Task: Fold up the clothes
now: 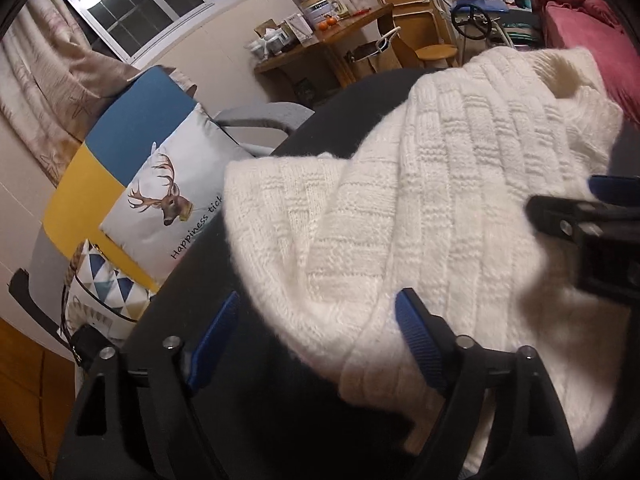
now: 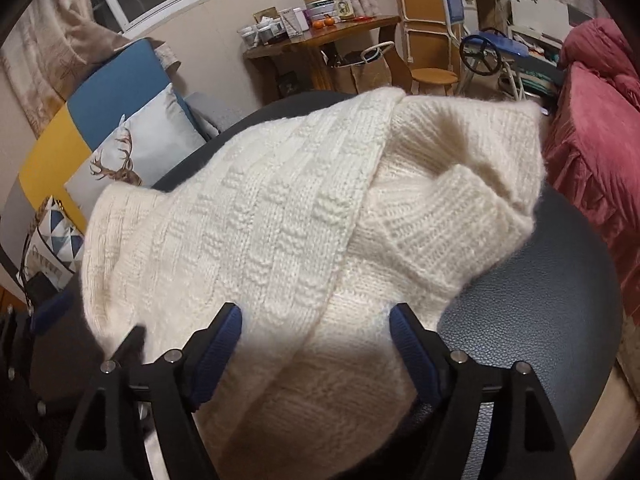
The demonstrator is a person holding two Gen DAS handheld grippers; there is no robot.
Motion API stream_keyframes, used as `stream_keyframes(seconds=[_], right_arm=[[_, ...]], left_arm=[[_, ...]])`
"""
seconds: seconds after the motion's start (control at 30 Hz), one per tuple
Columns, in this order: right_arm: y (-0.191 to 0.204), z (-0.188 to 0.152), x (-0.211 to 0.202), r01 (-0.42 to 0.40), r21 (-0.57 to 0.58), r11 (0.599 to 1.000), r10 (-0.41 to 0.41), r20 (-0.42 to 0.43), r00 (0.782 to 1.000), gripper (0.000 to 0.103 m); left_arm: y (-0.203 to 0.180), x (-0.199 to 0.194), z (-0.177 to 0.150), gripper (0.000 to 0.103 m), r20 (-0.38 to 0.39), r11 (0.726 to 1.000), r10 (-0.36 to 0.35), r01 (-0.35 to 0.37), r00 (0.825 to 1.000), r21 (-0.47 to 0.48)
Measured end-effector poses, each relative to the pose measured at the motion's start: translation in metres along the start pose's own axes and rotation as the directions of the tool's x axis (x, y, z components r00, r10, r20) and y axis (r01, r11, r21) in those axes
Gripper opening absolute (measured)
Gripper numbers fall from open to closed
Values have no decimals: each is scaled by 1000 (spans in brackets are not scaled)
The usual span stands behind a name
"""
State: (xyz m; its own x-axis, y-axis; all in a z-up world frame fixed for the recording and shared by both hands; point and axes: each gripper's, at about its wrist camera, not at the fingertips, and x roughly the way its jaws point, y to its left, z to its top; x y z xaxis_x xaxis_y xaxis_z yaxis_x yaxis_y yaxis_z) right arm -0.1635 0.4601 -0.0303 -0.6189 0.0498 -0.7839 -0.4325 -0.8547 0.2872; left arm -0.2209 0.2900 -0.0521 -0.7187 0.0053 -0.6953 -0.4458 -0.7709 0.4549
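1. The left gripper (image 1: 316, 344) and right gripper (image 2: 316, 344) both hang with jaws spread wide, grasping nothing, over the near edge of the sweater.
2. The white knit sweater (image 2: 256, 216) lies on the dark round leather surface (image 2: 532, 312), partly folded: a sleeve (image 2: 444, 216) is turned in over the body, but the bundle is loose and lumpy.
3. Far left, a deer cushion (image 1: 168, 200); far back, a cluttered wooden table (image 2: 320, 40); right, a pink bedspread (image 2: 592, 152).

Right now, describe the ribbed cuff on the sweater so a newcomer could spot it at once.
Find the dark round leather surface; the cream knit sweater lies heaped across it. On the sweater's right side, a folded-over sleeve ends in the ribbed cuff. Its fine, tight ribs set it apart from the broad blocky weave beside it.
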Motion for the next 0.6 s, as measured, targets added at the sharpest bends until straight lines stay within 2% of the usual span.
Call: stream_keyframes(seconds=[0.07, 0.17, 0.27, 0.33, 0.4, 0.43, 0.47, 0.5, 0.53, 0.57, 0.6], right_arm=[[-4, -2, -8, 14, 10, 1000, -14, 22, 1000, 77], [-9, 3, -26, 50, 4, 999, -50, 109, 993, 78], [-11, 15, -4, -89, 26, 996, 89, 4, 996, 78], [-1, 15, 18, -70, -18, 997, 68, -54, 996, 85], [10, 10, 21, -12, -88, 996, 10, -29, 1000, 89], [11, 7, 20, -9, -84, 996, 8, -10, 1000, 87], [9, 5, 19, -26, -63, 998, 26, 4, 1000, 80], [6, 4, 18, -43, -42, 998, 44, 17, 999, 73], [4, 2, 16, -77, -30, 997, 78, 32, 996, 55], [2, 1, 15, -104, -21, 994, 105, 36, 994, 44], [-1, 0, 15, -130, -2, 991, 130, 40, 991, 40]], left_arm=[[0, 5, 1, 85, -2, 1000, -9, 9, 1000, 1], [-1, 13, 4, 93, -5, 1000, -22, 22, 1000, 4], [-1, 21, 5, 94, -16, 999, -49, 49, 999, -18], [1, 25, 5, 94, -30, 996, -76, 75, 997, -55], [2, 28, 4, 94, -40, 993, -94, 91, 995, -69], [1, 29, 4, 91, -44, 992, -113, 110, 993, -64], [1, 30, 4, 86, -48, 990, -132, 129, 990, -60], [-4, 27, 4, 69, -42, 990, -138, 136, 990, -40], [-9, 24, 5, 58, -37, 990, -144, 143, 989, -19], [-14, 22, 5, 53, -31, 989, -150, 150, 988, 2], [-20, 19, 4, 42, -21, 990, -135, 136, 991, 32]])
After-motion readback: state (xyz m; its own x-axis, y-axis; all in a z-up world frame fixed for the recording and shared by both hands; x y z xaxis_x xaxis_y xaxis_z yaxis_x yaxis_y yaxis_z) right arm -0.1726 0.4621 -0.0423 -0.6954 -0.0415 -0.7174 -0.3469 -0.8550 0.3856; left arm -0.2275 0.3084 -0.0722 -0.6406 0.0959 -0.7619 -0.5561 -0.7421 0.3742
